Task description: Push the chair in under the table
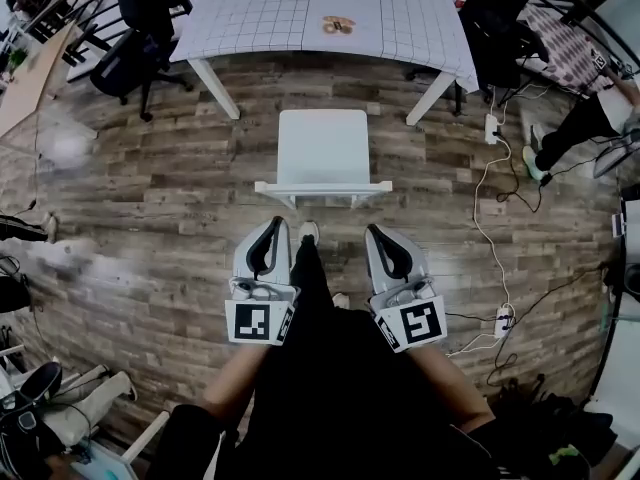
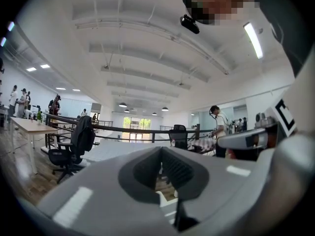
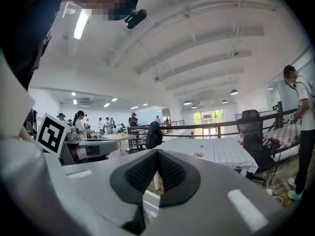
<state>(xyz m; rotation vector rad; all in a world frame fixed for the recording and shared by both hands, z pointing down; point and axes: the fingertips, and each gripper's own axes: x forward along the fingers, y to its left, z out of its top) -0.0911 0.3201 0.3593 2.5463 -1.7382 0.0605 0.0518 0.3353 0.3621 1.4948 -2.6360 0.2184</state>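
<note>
Left gripper (image 1: 272,226) and right gripper (image 1: 380,233) sit shut, empty, behind the chair (image 1: 322,146). An uneven shove could skew it into a leg of the table (image 1: 260,13).

A white chair (image 1: 322,148) is pictured on a floor (image 1: 150,193) of brown and grey wood-grain planks, beside a table (image 1: 260,13) covered in white cloth ruled with a fine dark grid. The left gripper (image 1: 270,223) and right gripper (image 1: 377,233) are shown in pale grey with black padding, each marked with black-and-white squares. The person's clothing (image 1: 340,398) is black. A small item (image 1: 338,25) on the cloth appears orange-brown, though it is blurred. A white cable (image 1: 480,218) is seen on the floor.
</note>
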